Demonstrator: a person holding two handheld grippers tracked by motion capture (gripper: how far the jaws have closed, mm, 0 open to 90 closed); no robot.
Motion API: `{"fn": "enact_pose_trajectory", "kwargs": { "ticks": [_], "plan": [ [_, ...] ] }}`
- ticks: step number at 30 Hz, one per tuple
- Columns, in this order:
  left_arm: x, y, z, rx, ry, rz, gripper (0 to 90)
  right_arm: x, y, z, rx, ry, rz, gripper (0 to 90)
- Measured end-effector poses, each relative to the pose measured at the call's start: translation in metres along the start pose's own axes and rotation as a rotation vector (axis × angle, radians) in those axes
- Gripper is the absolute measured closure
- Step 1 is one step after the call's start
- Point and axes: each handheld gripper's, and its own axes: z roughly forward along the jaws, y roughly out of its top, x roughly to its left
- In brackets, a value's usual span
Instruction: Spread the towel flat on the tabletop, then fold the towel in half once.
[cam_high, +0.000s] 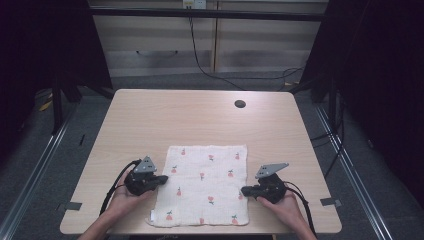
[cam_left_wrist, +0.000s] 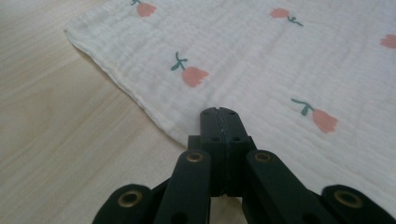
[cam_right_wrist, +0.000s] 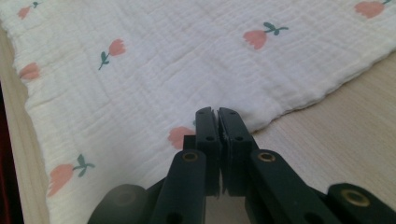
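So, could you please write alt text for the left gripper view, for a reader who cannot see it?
The left gripper, its black jaws shut with nothing between them, points at the edge of a cream muslin cloth printed with pink tulips, lying flat on a light wooden table.

Crinkled muslin-like cloth, matt wood-grain table

both grippers are all black, left gripper and right gripper each topped with a grey three-cornered plate, black cable trailing off the back. up close the jaws hang on chunky black links with brass-ringed pivots and tiny screws, forearms bare
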Motion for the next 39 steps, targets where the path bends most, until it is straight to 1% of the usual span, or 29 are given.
{"fn": "enact_pose_trajectory", "kwargs": {
  "ticks": [1, 2, 3, 4, 5, 6, 7, 9, 12, 13, 14, 16, 18, 21, 22, 25, 29, 31, 32, 33, 34, 36, 38, 39],
  "plan": [
    [-0.001, -0.001, 0.0, -0.006, 0.0, -0.003, 90.0, 0.0, 0.0, 0.0, 0.002, 0.004, 0.002, 84.3],
    [0.0, -0.001, -0.002, 0.005, 0.002, -0.003, 89.5, 0.0, 0.0, 0.0, 0.002, 0.002, -0.001, 80.7],
    [0.001, 0.0, -0.003, 0.003, -0.007, -0.01, 87.5, 0.0, 0.001, 0.0, -0.001, 0.0, -0.005, 77.4],
    [0.002, 0.0, -0.004, 0.004, -0.024, -0.016, 83.6, -0.001, 0.001, 0.0, -0.009, -0.005, -0.004, 74.0],
    [0.004, 0.001, -0.004, -0.014, -0.024, -0.018, 80.0, 0.0, 0.001, -0.001, -0.019, -0.023, -0.01, 70.6],
    [0.004, 0.002, -0.006, -0.015, -0.021, -0.03, 77.9, -0.001, 0.002, -0.003, -0.037, -0.026, -0.009, 69.0],
    [0.006, 0.003, -0.006, -0.021, -0.021, -0.028, 76.3, -0.001, 0.004, -0.004, -0.048, -0.026, -0.006, 67.7],
    [0.008, 0.005, -0.007, -0.041, -0.013, -0.042, 73.5, -0.004, 0.007, -0.007, -0.073, -0.038, 0.005, 65.5],
    [0.011, 0.01, -0.005, -0.068, -0.019, -0.05, 72.1, -0.013, 0.014, -0.008, -0.097, -0.059, 0.023, 64.7],
    [0.012, 0.011, -0.003, -0.07, -0.022, -0.051, 71.9, -0.017, 0.017, -0.007, -0.101, -0.064, 0.032, 64.8],
    [0.012, 0.012, -0.001, -0.065, -0.022, -0.057, 71.6, -0.022, 0.02, -0.006, -0.106, -0.074, 0.036, 64.9],
    [0.012, 0.015, 0.003, -0.057, -0.029, -0.055, 70.8, -0.032, 0.025, -0.003, -0.114, -0.093, 0.057, 66.4],
    [0.013, 0.016, 0.009, -0.044, -0.026, -0.05, 70.6, -0.043, 0.029, 0.002, -0.101, -0.105, 0.082, 67.8],
    [0.012, 0.014, 0.015, -0.027, -0.026, -0.045, 70.4, -0.059, 0.034, 0.012, -0.103, -0.124, 0.12, 69.3],
    [0.012, 0.014, 0.016, -0.02, -0.023, -0.04, 70.3, -0.062, 0.037, 0.014, -0.092, -0.134, 0.117, 69.3],
    [0.013, 0.012, 0.016, -0.033, -0.032, -0.048, 70.0, -0.073, 0.046, 0.017, -0.115, -0.155, 0.129, 69.3],
    [0.013, 0.01, 0.015, -0.042, -0.035, -0.047, 69.9, -0.089, 0.058, 0.02, -0.122, -0.189, 0.129, 69.4],
    [0.013, 0.009, 0.015, -0.047, -0.036, -0.047, 70.0, -0.097, 0.063, 0.022, -0.127, -0.194, 0.142, 69.4],
    [0.013, 0.009, 0.015, -0.049, -0.034, -0.048, 70.0, -0.101, 0.064, 0.024, -0.139, -0.192, 0.147, 69.4],
    [0.012, 0.009, 0.015, -0.052, -0.034, -0.048, 69.9, -0.105, 0.065, 0.025, -0.163, -0.176, 0.177, 69.4],
    [0.012, 0.009, 0.015, -0.051, -0.029, -0.048, 70.0, -0.108, 0.066, 0.027, -0.178, -0.174, 0.188, 69.4],
    [0.011, 0.008, 0.014, -0.05, -0.027, -0.043, 69.9, -0.111, 0.068, 0.032, -0.155, -0.205, 0.182, 69.4],
    [0.011, 0.008, 0.014, -0.051, -0.026, -0.044, 69.9, -0.114, 0.068, 0.037, -0.151, -0.201, 0.183, 69.4],
    [0.011, 0.008, 0.014, -0.05, -0.025, -0.044, 69.9, -0.115, 0.068, 0.039, -0.148, -0.207, 0.182, 69.4]
  ]
}}
